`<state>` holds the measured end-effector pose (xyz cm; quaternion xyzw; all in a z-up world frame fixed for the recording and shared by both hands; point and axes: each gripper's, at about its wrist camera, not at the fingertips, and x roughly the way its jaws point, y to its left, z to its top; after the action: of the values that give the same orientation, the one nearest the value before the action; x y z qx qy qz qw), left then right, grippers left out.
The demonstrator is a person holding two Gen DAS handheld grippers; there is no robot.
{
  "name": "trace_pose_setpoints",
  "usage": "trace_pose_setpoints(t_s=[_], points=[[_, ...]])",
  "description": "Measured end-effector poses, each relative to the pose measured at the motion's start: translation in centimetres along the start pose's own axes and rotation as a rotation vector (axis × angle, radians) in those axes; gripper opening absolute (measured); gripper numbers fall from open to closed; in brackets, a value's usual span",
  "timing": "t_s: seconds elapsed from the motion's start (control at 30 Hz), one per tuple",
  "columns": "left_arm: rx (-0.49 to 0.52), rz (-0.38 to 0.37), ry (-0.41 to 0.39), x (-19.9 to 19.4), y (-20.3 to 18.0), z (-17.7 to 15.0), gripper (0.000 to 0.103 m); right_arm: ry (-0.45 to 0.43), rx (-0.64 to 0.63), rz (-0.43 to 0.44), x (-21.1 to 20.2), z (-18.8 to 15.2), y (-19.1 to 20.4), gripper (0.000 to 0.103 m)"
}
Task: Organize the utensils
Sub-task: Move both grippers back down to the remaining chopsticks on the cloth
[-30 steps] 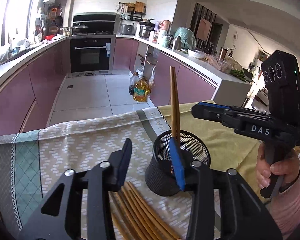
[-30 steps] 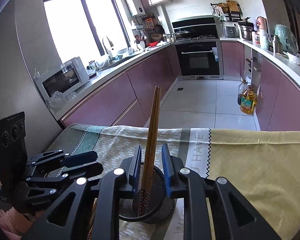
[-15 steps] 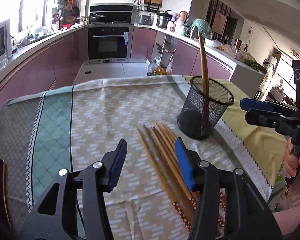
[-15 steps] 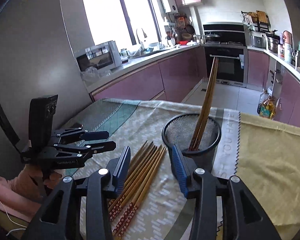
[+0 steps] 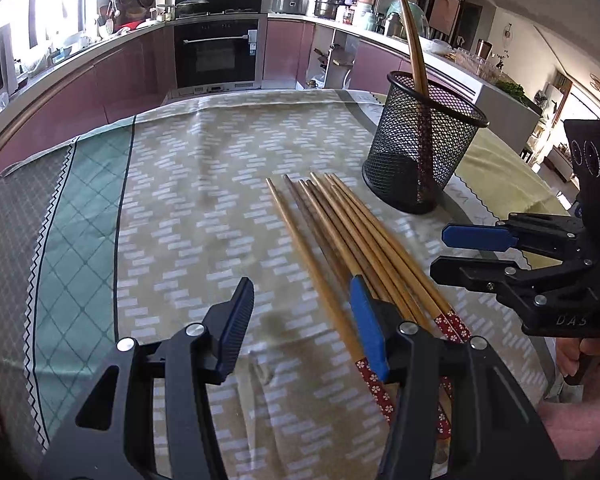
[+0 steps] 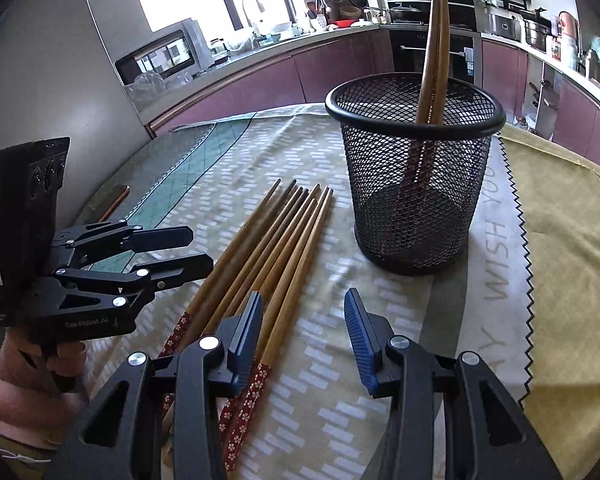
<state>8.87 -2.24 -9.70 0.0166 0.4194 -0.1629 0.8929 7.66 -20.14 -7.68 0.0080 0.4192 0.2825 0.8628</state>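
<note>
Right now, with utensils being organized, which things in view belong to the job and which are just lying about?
Part of the job:
- loose chopsticks lying on the tablecloth
- mesh cup with a pair of chopsticks standing in it
- left tool and right tool, both open and empty

Just lying about:
- microwave on the counter
- oven
- patterned tablecloth

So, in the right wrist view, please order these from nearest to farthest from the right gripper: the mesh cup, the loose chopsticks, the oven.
1. Loose chopsticks, on the tablecloth, beside the left jaw of the right gripper.
2. Mesh cup, ahead, slightly right, holding two chopsticks.
3. Oven, far behind, in the kitchen cabinets.
</note>
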Motion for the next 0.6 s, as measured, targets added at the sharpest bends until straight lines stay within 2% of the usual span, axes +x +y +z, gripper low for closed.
trace_pose_setpoints(t_s=[0.37,0.6], points=[[0.019,0.033,0.031,1.1,-0.3,0.3,0.049,0.024,-0.026,-0.072,1.3,0.0,1.1,0.037],[0.046,0.050,0.037,1.5,-0.5,0.2,0.046,0.031,-0.027,-0.085,1.8,0.3,1.3,0.037]])
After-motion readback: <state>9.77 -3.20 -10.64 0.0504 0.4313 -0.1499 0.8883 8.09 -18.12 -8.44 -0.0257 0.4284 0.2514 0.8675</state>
